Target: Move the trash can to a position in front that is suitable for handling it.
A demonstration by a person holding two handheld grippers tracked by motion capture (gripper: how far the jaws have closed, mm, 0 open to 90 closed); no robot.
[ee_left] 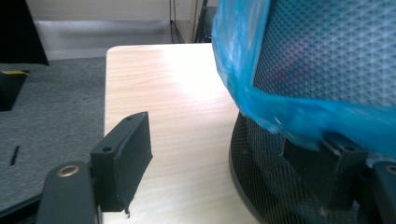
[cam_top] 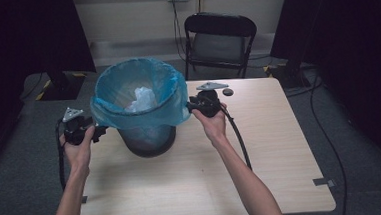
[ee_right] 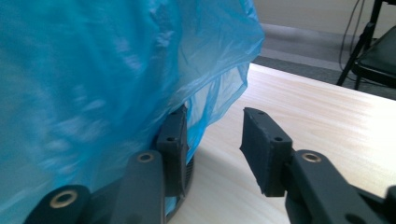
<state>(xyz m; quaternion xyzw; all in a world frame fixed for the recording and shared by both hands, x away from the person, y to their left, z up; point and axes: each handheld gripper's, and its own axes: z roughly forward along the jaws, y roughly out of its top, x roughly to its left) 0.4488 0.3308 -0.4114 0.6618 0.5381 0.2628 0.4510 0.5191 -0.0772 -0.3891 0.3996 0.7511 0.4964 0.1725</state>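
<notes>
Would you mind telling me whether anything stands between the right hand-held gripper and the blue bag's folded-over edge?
Nothing visible does. The right hand-held gripper is open, one jaw already against the blue bag hanging over the mesh bin, the other standing clear over the table.

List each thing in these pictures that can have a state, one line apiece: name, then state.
mesh bin: upright on the table.
blue bag: lining the bin, mouth open, edge folded over the rim.
white crumpled waste: inside the bag.
left gripper: open, at the bag's hanging edge.
right gripper: open, one jaw under the bag's edge.
folding chair: unfolded, empty.
</notes>
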